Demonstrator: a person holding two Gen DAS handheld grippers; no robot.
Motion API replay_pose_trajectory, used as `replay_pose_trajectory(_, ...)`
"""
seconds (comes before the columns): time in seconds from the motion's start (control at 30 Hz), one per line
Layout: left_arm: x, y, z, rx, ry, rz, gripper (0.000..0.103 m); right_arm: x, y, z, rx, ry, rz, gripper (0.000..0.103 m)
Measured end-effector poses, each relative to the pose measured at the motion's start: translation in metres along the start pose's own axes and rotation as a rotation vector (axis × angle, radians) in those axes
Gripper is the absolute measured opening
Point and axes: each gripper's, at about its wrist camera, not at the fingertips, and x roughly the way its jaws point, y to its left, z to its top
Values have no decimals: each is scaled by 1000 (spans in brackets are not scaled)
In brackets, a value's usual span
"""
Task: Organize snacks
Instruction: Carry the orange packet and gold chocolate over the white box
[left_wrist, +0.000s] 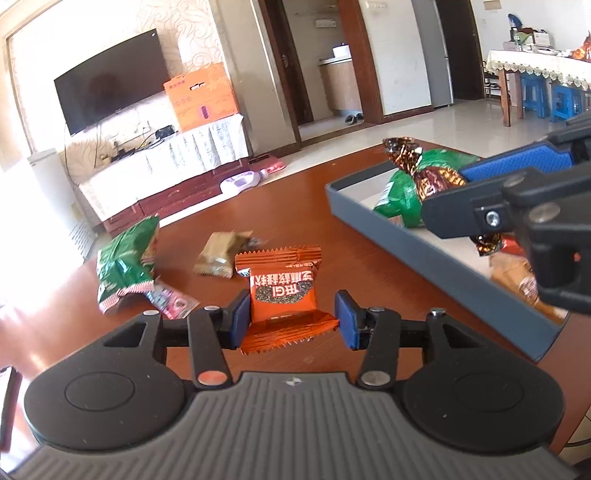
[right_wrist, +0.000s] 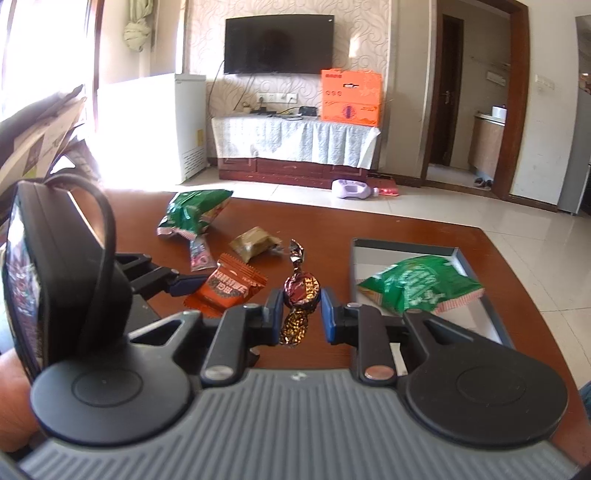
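Risk: my left gripper (left_wrist: 291, 319), jaws pinching orange packet (left_wrist: 282, 291) off-centre; right gripper (right_wrist: 302, 314), jaws clenching toffee (right_wrist: 301, 290); either could slip before tray (right_wrist: 495, 325).

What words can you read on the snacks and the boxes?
"OFFEE": on the brown candy; any letters before it are hidden.
On the orange packet: print upside down, too blurred to read.
On the green bag and orange box: too small.

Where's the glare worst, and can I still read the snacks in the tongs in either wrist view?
Left wrist view: window glare whitens the left edge; orange packet stays sharp, its print readable. Right wrist view: left window blows out, fisheye bends the edges; toffee candy sharp in the right tongs.
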Motion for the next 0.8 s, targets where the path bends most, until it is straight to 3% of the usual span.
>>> replay_pose_trajectory(0.53,-3,-63,37,41,-92,-96,55,-22,-54,-9,44,-25,-99,25)
replay_pose_trajectory(0.8,3,-82,49,0,-127,-177,55,-24,-71,-12,69,-29,-132,25)
